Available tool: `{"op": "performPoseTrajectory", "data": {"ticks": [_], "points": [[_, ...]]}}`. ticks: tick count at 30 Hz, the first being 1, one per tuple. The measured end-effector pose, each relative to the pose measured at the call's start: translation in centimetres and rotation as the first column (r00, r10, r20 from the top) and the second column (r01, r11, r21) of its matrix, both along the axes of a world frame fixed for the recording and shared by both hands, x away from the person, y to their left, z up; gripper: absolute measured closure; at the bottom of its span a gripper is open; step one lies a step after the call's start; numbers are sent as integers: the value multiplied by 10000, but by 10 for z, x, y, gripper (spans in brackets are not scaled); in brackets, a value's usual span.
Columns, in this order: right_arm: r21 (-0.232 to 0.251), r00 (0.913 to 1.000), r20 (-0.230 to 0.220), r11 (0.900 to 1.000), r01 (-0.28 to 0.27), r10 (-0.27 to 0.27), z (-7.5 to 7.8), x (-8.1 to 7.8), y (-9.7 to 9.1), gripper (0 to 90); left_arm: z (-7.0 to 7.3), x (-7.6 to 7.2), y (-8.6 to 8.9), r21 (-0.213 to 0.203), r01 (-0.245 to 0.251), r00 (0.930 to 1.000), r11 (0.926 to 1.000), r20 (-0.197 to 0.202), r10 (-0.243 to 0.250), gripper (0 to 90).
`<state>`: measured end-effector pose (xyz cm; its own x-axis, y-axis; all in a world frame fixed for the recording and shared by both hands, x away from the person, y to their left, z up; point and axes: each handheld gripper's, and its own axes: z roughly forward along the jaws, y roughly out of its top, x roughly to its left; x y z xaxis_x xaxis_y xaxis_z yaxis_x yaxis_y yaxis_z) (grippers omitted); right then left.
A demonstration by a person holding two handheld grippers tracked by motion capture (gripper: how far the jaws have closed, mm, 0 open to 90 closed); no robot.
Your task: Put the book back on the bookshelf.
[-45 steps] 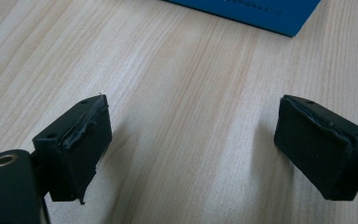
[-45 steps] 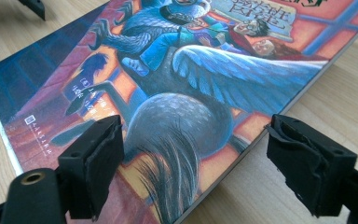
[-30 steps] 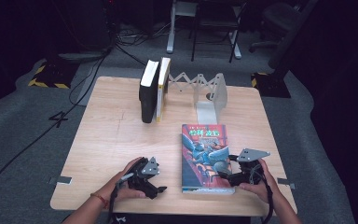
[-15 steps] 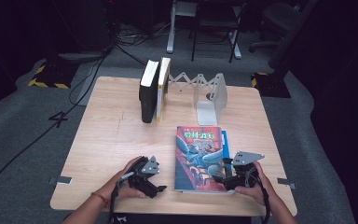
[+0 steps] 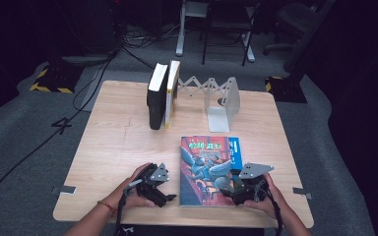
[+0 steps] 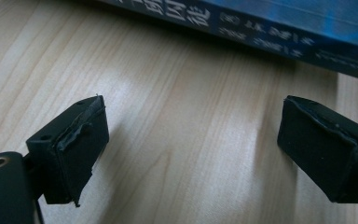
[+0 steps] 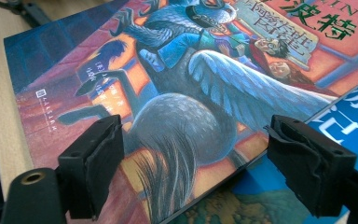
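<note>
A book with an illustrated cover (image 5: 204, 167) lies flat near the table's front edge, on top of a blue book (image 5: 235, 150) that pokes out at its right. My right gripper (image 5: 232, 191) is over the lower right corner of the top book. In the right gripper view its jaws (image 7: 196, 163) stand open, one over the cover (image 7: 177, 93), the other over the blue book (image 7: 354, 121). My left gripper (image 5: 166, 193) rests on the table just left of the books, open (image 6: 191, 144), with bare wood between its jaws and the book's spine (image 6: 284, 23) just ahead.
Two upright books, a black one (image 5: 156, 96) and a yellow-edged one (image 5: 172, 91), stand at the back of the wooden table (image 5: 118, 142). A white folding bookend rack (image 5: 221, 101) stretches to their right. Chair legs and cables lie on the floor beyond.
The illustrated book has slid slightly left, uncovering more of the blue book at its right. My right gripper moved a little left with it. The left gripper stayed put.
</note>
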<state>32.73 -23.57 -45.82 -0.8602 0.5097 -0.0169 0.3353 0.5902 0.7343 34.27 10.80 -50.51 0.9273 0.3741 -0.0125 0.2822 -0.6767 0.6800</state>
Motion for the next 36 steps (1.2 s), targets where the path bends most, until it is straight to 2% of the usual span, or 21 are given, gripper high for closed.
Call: {"op": "performPoseTrajectory", "data": {"ticks": [4,7,8,12,14,18,21,25,33,36], "points": [[15,9999,-158,10000,-45,45,0,1,-1,190,0,7,-3,36,-118,9999,9999,5,118,80],[21,9993,-370,9999,-108,109,1,3,-4,184,0,17,-7,26,-610,9981,9981,-3,610,73],[-26,9993,-381,10000,-2,1,1,4,-5,169,0,20,-8,42,-621,9981,9981,-1,621,73],[-32,9964,-844,10000,57,-60,1,9,-5,153,0,33,-13,58,-928,9957,9957,-18,928,72],[-77,9944,-1055,10000,40,-48,1,12,-5,135,0,40,-16,97,-909,9958,9958,-56,909,66],[-109,9867,-1620,9999,66,-83,0,19,-5,106,0,45,-18,164,-780,9969,9968,-73,781,25],[23,9717,-2362,10000,-78,81,-3,28,-7,96,0,45,-18,169,-816,9966,9965,-87,817,26],[-371,9670,-2543,9991,-216,114,0,31,-2,75,0,45,-18,168,-835,9965,9964,-79,836,26],[-391,9755,-2185,9987,-335,242,1,28,-1,87,0,44,-18,172,-949,9954,9953,-86,951,27],[-295,9811,-1884,9983,-499,435,2,26,-1,122,0,44,-18,170,-958,9954,9953,-87,959,27]]}}
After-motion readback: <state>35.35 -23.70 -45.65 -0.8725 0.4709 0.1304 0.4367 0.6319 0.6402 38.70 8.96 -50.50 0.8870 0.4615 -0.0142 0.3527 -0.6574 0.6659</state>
